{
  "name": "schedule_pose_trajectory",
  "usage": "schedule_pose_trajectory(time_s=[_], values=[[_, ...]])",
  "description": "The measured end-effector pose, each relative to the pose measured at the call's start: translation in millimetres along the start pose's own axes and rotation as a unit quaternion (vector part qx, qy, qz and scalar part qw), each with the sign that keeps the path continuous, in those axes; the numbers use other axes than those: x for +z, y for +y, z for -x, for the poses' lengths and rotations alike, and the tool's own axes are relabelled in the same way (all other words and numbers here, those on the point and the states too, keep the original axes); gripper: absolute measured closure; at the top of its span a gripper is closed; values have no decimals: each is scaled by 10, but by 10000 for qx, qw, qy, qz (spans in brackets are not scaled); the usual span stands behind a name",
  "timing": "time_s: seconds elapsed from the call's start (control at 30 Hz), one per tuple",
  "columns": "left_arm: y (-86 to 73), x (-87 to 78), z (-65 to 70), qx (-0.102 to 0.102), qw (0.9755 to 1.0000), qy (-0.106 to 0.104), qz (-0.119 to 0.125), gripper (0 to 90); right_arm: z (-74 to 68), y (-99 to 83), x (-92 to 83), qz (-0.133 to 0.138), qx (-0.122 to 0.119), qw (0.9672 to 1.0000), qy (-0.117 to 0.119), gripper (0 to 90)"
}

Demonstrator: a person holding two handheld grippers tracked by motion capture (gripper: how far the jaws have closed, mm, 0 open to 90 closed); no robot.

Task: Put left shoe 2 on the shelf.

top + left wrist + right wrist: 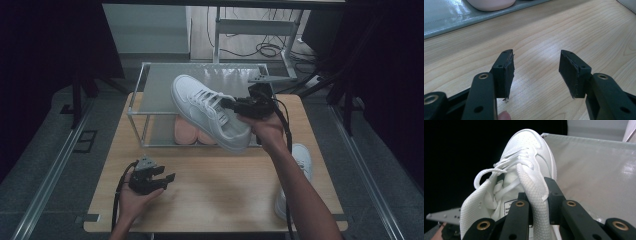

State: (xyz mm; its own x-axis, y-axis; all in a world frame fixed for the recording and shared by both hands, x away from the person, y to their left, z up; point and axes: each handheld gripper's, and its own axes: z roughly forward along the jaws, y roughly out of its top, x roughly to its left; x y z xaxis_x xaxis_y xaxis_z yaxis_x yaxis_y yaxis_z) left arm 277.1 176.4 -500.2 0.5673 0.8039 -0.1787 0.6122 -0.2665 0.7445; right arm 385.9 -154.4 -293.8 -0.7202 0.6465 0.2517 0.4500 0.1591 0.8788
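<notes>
One white sneaker (210, 112) hangs in the air over the front edge of a two-tier metal rack (150, 97), its toe pointing away toward the rack's grey top shelf. The right gripper (235, 106) has it by the collar: in the right gripper view its two fingers (554, 195) are clamped on the padded side wall of the shoe's opening, one inside and one outside, with the laces and tongue just beyond. A second white sneaker (300, 172) sits at the right edge of the wooden surface (225, 180), partly hidden by the person's right forearm. On the rack's lower shelf lie two pink slippers (187, 132), side by side. The left gripper (167, 177) rests in the person's left hand low over the near left part of the surface, well apart from the shoes; its two fingers (505, 72) stand wide open with only bare wood between them
</notes>
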Motion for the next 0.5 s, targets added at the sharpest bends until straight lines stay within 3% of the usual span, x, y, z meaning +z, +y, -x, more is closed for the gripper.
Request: schedule_pose_trajectory(time_s=[0.5], values=[[1, -5, -5, -13, 10000, -25, -3, 465, 109, 293, 250, 100, 421, 9985, -333, 821]])
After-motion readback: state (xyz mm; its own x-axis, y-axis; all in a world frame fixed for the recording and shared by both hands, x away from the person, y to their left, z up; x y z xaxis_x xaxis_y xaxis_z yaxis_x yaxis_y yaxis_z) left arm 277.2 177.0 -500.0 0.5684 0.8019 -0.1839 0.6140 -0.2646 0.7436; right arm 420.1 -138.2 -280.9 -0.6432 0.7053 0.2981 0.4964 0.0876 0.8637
